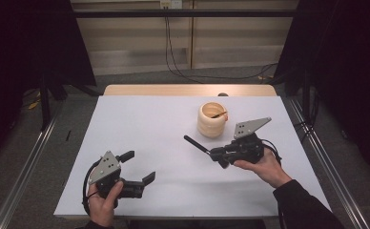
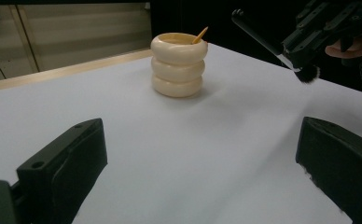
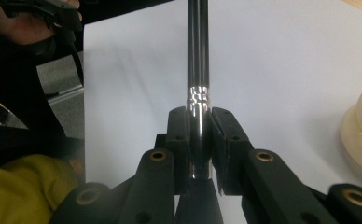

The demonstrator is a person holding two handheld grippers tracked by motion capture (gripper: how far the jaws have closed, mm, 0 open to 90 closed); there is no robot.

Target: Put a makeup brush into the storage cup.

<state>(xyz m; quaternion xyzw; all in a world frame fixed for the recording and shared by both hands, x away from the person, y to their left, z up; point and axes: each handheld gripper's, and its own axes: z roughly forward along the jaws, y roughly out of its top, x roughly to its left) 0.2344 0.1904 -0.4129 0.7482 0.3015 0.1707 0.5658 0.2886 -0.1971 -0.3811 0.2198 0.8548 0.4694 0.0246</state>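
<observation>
Black and glossy, the slim makeup brush (image 3: 198,88) sits clamped between the jaws of my right claw (image 1: 220,156), its metal ferrule catching a bright glint just above the pads in the right gripper view. The handle points up and left across the white table sheet (image 1: 149,129) in the high view, its tip hanging in the air (not touching the sheet, as far as I can tell). From the left gripper view the dark bristle tuft pokes out below my right claw. Just beyond the brush stands the cream-coloured holder shaped like three stacked rings (image 1: 212,120), upright near the far edge of the sheet, with a thin orange stick (image 2: 200,34) leaning out of its mouth. My left claw (image 1: 138,167) hovers low at the near left corner, jaws spread wide apart with nothing between them, well away from the holder.
</observation>
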